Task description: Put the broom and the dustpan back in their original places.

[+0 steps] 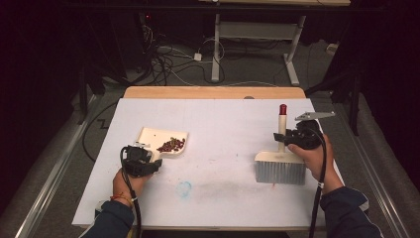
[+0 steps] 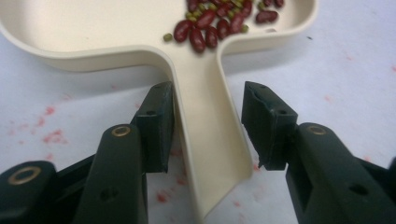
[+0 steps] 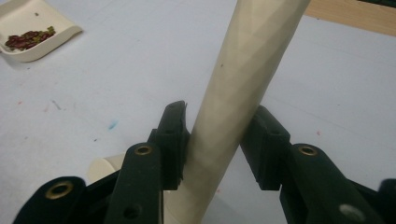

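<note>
White paper covers the desk [image 1: 223, 198] in a dark room where cables trail across the floor beyond. At the person's left sits a cream dustpan [image 1: 161, 139] holding a small heap of red beans [image 1: 171, 145] with a few green ones mixed in; its handle points back toward the left gripper [image 1: 148, 166]. In the left gripper view the jaws stand parted on either side of that handle [image 2: 210, 140], one pad close against its edge, the other clear of it, so nothing is pinched. At the person's right a hand brush [image 1: 280, 168] stands on its grey bristles, its cream shaft with a red cap rising upright. The right gripper [image 1: 283, 139] brackets the shaft [image 3: 238, 93]: one pad lies against it, the other shows a sliver of space, a loose hold at best.

Judged from here, the brush is the likelier trouble. With the jaws this slack, any sideways pull of the hand could tip the tall shaft over onto the desk. On the other side, a nudge from the nearer pad could swing the released dustpan and roll beans over its shallow rim onto the paper.
</note>
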Motion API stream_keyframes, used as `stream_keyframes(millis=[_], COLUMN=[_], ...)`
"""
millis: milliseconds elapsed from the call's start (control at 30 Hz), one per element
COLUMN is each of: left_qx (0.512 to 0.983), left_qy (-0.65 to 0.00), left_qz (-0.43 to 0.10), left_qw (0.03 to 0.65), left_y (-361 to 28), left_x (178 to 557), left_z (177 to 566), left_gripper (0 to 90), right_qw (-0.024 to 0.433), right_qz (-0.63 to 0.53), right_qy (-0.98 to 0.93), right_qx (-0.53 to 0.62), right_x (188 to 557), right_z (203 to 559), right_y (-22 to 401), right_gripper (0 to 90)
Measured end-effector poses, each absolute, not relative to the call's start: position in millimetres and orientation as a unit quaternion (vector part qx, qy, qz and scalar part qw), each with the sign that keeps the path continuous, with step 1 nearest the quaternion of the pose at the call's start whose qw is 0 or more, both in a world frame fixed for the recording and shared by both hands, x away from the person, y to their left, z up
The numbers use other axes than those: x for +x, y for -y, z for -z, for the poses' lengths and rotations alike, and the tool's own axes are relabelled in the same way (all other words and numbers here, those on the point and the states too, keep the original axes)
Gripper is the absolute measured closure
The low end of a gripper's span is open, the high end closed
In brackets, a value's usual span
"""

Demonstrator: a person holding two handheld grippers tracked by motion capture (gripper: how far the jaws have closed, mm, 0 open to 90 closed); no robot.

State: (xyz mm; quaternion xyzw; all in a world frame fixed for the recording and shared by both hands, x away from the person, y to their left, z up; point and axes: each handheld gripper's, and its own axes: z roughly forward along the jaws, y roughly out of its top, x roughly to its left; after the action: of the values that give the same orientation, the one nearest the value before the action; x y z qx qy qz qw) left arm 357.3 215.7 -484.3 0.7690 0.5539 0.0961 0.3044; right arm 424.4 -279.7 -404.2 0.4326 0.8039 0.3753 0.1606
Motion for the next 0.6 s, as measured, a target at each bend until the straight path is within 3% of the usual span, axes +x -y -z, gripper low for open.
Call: stream_keyframes(millis=[200,333,533,600], left_qx=[0.790,0.799,0.812,0.813], left_qy=[-0.518,-0.481,-0.411,-0.400], left_qz=[-0.106,-0.128,-0.184,-0.201], left_qw=[0.310,0.338,0.372,0.373], left_y=[-211,-214,-218,-217], left_x=[344,333,308,301], left_z=[481,474,466,465], left_gripper=[46.8,37.0,32.9,25.5], right_qw=[0.166,0.171,0.174,0.173], right_qz=[-0.351,-0.333,-0.315,-0.314], right_qy=[-0.801,-0.802,-0.800,-0.798], right_qx=[0.455,0.465,0.481,0.485], right_x=[442,450,456,457], right_z=[418,426,433,434], right_y=[273,268,268,269], right_gripper=[61.1,60.7,60.2,60.1])
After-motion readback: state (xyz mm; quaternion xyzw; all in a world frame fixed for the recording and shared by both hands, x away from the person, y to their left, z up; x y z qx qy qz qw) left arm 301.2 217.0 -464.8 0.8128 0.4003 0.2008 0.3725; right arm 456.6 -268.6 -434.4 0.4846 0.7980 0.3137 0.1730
